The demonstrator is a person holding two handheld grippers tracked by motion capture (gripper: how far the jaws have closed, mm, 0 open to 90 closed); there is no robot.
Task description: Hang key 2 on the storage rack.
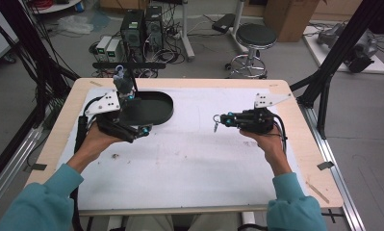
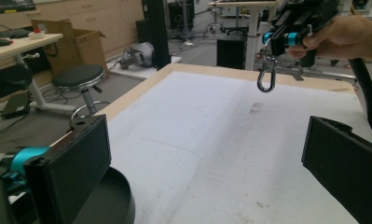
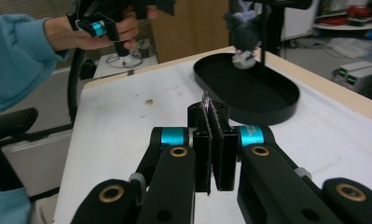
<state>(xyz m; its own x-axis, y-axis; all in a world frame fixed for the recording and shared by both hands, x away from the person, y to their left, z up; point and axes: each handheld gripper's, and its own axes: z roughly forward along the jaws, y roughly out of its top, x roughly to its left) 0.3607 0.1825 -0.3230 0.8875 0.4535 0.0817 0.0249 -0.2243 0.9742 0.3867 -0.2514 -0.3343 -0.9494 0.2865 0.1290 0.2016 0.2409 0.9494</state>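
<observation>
The right gripper (image 1: 218,120) has its jaws pressed together on a small metal clip (image 2: 266,77), which hangs from their tips well to the right of the black oval tray (image 1: 166,115); the clip's long axis points down at the white mat (image 1: 194,163); the left gripper (image 1: 127,96), jaws spread and holding nothing, hovers at the tray's left rim, so it is far nearer the tray; by my reading the clip must travel leftward to reach the tray.

A tray (image 1: 156,108) lies on the table's (image 1: 204,163) far left, with a stool (image 1: 255,38) behind the table.
</observation>
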